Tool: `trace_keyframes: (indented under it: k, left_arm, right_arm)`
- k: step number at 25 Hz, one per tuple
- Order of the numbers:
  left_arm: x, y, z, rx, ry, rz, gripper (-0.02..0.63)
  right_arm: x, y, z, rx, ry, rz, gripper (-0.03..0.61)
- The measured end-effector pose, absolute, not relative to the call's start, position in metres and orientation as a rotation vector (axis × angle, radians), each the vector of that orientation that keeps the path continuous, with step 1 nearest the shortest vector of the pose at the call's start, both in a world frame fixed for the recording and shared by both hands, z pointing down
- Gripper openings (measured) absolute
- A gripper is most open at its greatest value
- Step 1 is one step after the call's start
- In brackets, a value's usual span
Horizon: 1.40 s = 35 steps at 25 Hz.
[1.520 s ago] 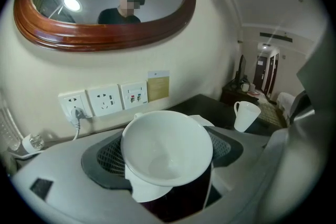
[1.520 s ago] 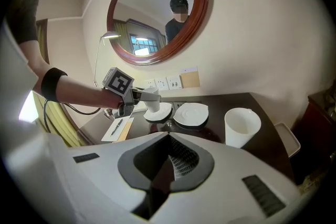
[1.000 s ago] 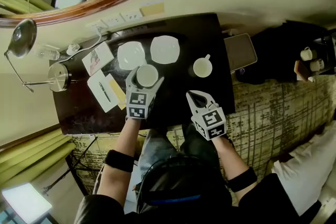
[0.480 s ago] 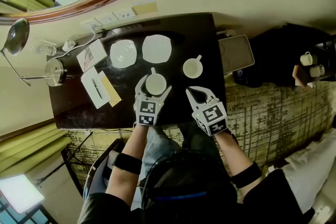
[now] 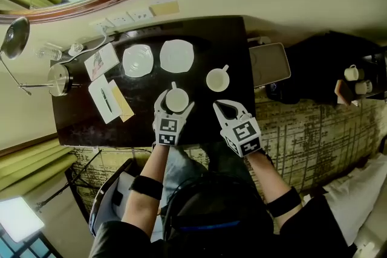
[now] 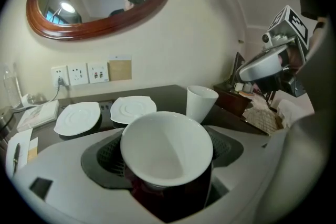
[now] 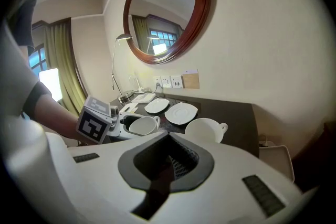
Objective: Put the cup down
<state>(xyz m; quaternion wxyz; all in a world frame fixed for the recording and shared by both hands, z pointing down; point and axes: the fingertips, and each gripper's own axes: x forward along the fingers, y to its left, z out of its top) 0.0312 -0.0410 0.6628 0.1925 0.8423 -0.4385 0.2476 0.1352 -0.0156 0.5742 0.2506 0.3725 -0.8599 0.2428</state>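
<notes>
The cup (image 6: 167, 147), white and empty, is held upright between the jaws of the left gripper (image 5: 175, 103), whose pads are pressed on its lower body from both sides. It is carried over the near part of the dark table (image 5: 233, 33), just inside the front edge. Whether its base is touching the tabletop cannot be told from any view. The right gripper (image 5: 219, 108) is kept just to its right, over the same front edge, with its jaws clenched together and nothing between them. Further in, a second cup (image 5: 217, 79) is stood on the table, well clear of the held one. Beyond that, a round saucer (image 5: 138, 60) and a wavy-edged saucer (image 5: 177, 55) are laid side by side near the wall.

The placing step is judged to be in hand and close to its end. For the next move, the cup is to be lowered until its base is seated flat on bare table. Only then are the jaws to be released and drawn back toward the person, without the rim being caught or the cup tipped.
</notes>
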Motion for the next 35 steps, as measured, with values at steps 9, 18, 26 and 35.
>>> trace_keyframes:
  k: [9,18,26,35]
  left_arm:
    - [0.029,-0.036,0.667,2.382,-1.22,0.692,0.438]
    - [0.025,-0.029,0.649,2.396,-1.174,0.711,0.489]
    - [-0.007,-0.002,0.593,2.395,-1.203,0.771,0.488]
    - [-0.047,0.011,0.521,2.461,-1.218,0.669,0.308]
  right_arm:
    - [0.128,-0.018,0.574,1.004,-2.344,0.656,0.006]
    - [0.124,-0.016,0.566,1.034,-2.341,0.654,0.006]
    - [0.113,-0.012,0.547,1.088,-2.359,0.653,0.006]
    - [0.091,-0.007,0.517,1.155,-2.379,0.621,0.006]
